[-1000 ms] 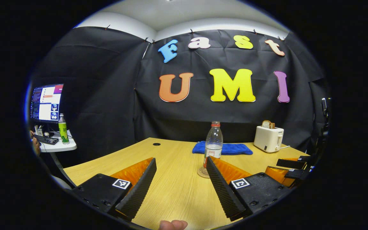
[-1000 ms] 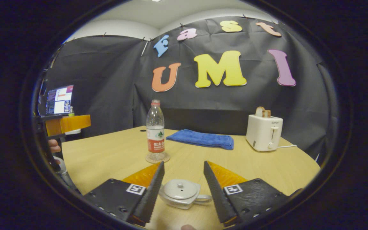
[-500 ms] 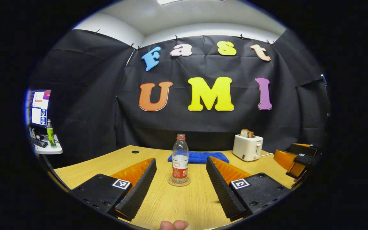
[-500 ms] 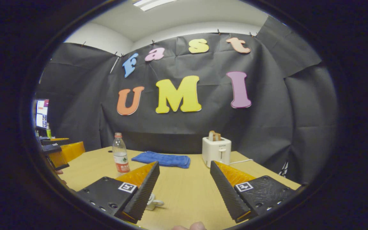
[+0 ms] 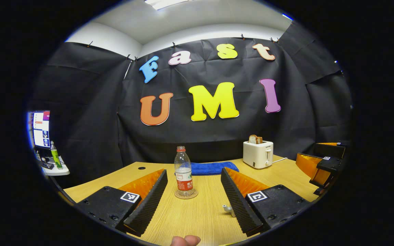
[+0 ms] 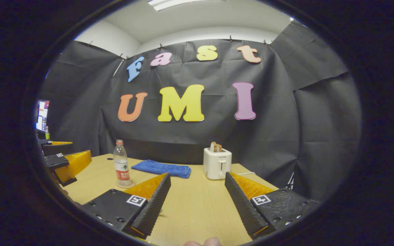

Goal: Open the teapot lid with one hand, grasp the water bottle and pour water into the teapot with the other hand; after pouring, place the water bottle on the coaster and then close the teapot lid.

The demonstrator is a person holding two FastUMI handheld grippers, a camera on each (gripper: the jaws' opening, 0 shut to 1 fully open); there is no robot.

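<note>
With the water bottle taken as the landmark, the left gripper was held low over the tabletop, just short of the bottle, its jaws spread wide and empty, the bottle framed in the gap between them. A fingertip was seen at the bottom edge of the left gripper view. Right of the bottle and nearer, a small pale part, possibly the teapot's spout, was glimpsed beside the left gripper's right finger; the rest was hidden. The bottle stood upright on the coaster, capped. Beyond it lay a blue cloth, and farther right a toaster.

The right gripper was held level well to the right of the bottle, jaws likewise wide and empty.

Judged from this, nothing was yet grasped. The lid would best be lifted first, straight up by its knob; then the bottle taken at mid-body, squarely.
</note>
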